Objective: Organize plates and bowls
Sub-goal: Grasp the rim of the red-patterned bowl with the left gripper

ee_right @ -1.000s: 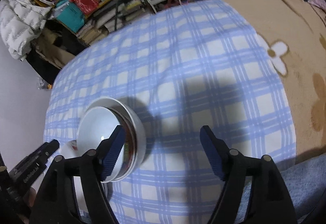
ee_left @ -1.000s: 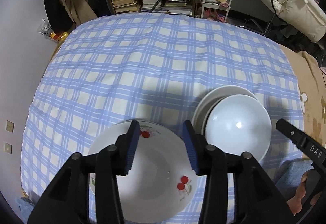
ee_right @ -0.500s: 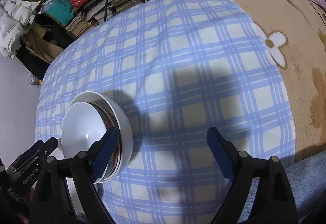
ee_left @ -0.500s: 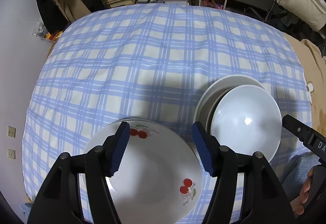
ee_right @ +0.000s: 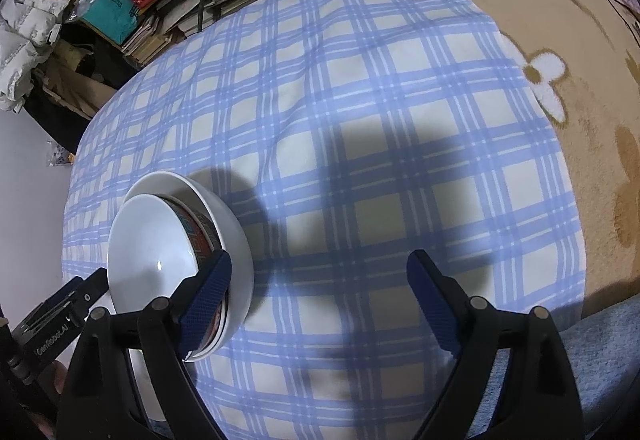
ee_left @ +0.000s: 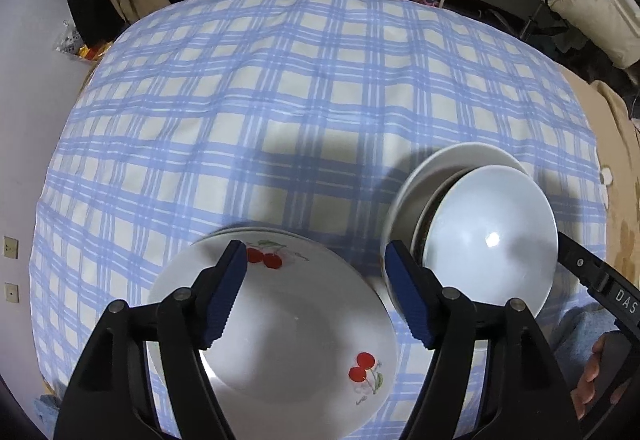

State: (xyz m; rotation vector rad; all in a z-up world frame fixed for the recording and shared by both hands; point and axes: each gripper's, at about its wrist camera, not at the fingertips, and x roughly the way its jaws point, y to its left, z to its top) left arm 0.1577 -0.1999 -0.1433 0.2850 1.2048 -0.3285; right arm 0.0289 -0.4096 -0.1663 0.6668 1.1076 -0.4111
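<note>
On the left, the left gripper (ee_left: pixel 314 292) is pointing steeply down over a round white plate with red cherries painted on it (ee_left: pixel 288 340). The plate is lying flat on the blue and white checked cloth (ee_left: pixel 280 99), on top of at least one more plate whose rim is peeking out behind it. The gripper's jaws are opening. Their blue ribbed pads (ee_left: pixel 224 294) are hanging above the plate and are not pressing on it, so nothing is being pinched.

Just to the right of the plate, a stack of round bowls is sitting on the same cloth. A plain white bowl (ee_left: pixel 492 240) is lying on top. Under it a bowl with a red and dark pattern (ee_right: pixel 200 236) is showing, and a bigger white bowl (ee_right: pixel 230 224) is holding them both.

Farther right, the right gripper (ee_right: pixel 318 304) is pointing down beside the stack. Its jaws are spread wide, with only checked cloth between them. Its left pad is right by the rim of the stack; I cannot tell if it is touching.

On the far right, a tan fuzzy blanket with white flowers (ee_right: pixel 560 51) is lying next to the cloth.
</note>
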